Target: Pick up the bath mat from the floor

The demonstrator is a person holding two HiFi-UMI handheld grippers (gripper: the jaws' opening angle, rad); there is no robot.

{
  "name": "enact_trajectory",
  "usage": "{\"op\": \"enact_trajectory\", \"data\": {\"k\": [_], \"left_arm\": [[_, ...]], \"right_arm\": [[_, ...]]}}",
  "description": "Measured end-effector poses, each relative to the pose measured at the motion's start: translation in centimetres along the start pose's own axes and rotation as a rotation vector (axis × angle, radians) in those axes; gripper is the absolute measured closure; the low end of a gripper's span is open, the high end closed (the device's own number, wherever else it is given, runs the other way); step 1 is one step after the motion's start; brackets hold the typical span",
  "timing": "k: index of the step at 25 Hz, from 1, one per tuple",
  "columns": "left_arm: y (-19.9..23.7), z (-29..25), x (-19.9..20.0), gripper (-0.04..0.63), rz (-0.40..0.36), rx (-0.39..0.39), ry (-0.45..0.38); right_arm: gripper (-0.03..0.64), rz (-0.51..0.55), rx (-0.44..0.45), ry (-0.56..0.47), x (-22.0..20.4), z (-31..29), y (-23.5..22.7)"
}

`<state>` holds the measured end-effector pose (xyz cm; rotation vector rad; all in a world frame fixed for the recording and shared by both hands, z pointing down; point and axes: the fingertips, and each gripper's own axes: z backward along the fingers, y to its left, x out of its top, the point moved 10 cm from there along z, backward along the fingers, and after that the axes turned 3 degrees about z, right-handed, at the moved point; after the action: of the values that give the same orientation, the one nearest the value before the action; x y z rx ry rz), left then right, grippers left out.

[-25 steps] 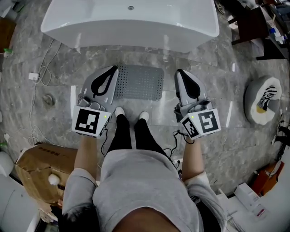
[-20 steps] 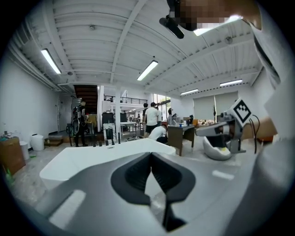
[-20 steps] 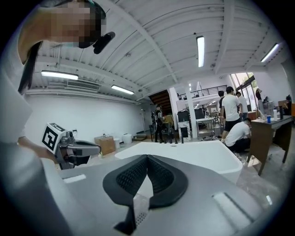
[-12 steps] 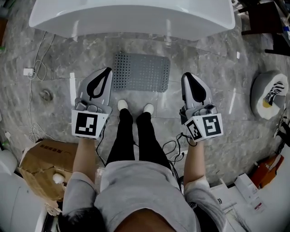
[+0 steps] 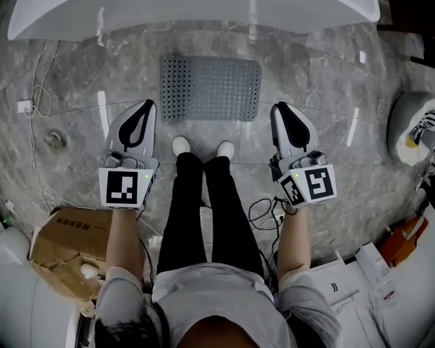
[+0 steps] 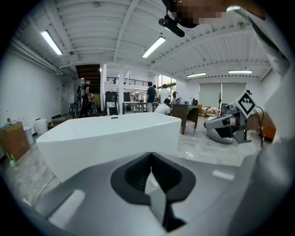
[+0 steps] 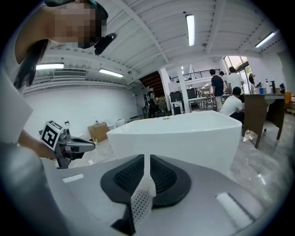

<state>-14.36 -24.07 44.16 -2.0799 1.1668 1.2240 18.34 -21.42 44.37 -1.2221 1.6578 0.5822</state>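
Observation:
The grey perforated bath mat (image 5: 211, 88) lies flat on the marble floor in front of the white bathtub (image 5: 190, 17). My left gripper (image 5: 145, 105) hangs low at the mat's near left corner, jaws shut and empty. My right gripper (image 5: 281, 109) hangs at the near right corner. Its jaws have just been opening to a narrow slit with nothing gripped. In the right gripper view, a strip of the mat (image 7: 140, 203) shows through that slit of the right gripper (image 7: 146, 161). The left gripper view shows the left gripper (image 6: 150, 159) closed before the bathtub (image 6: 110, 138).
The person's feet (image 5: 180, 146) stand just behind the mat. An open cardboard box (image 5: 58, 251) sits at the lower left. Cables (image 5: 37, 81) and a floor drain (image 5: 54, 139) lie on the left. More cable (image 5: 262, 214) coils by the right leg. A white round cushion (image 5: 411, 129) is at the right.
Both grippers have sunk toward the floor and now sit at the mat's near corners instead of alongside it. The head view has shifted so that only the tub's rim shows.

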Motion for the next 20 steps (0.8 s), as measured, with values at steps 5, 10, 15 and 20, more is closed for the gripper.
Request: {"op": "enact_trajectory", "data": {"k": [5,10,15,20], "left_arm": [[-0.2,-2.6,-6.6,0.592,-0.021,0.012,0.025],[0.1,-5.5,-14.2,0.592,-0.035,0.044,0.039],[0.6,-8.4,-22.0,0.590,0.005,0.061,0.079],[1.3,-11.3,-28.9,0.556,0.006,0.067,0.106]], "right_arm": [[0.563,-0.038,-0.011,0.018,-7.2,-1.4,-1.5],[0.549,-0.056,-0.024,0.039,-14.8,-3.1,-2.8],[0.524,-0.072,-0.029,0.054,-22.5,-4.8,-3.8],[0.505,-0.100,-0.045,0.053,-29.6,-6.7,-5.1]]}}
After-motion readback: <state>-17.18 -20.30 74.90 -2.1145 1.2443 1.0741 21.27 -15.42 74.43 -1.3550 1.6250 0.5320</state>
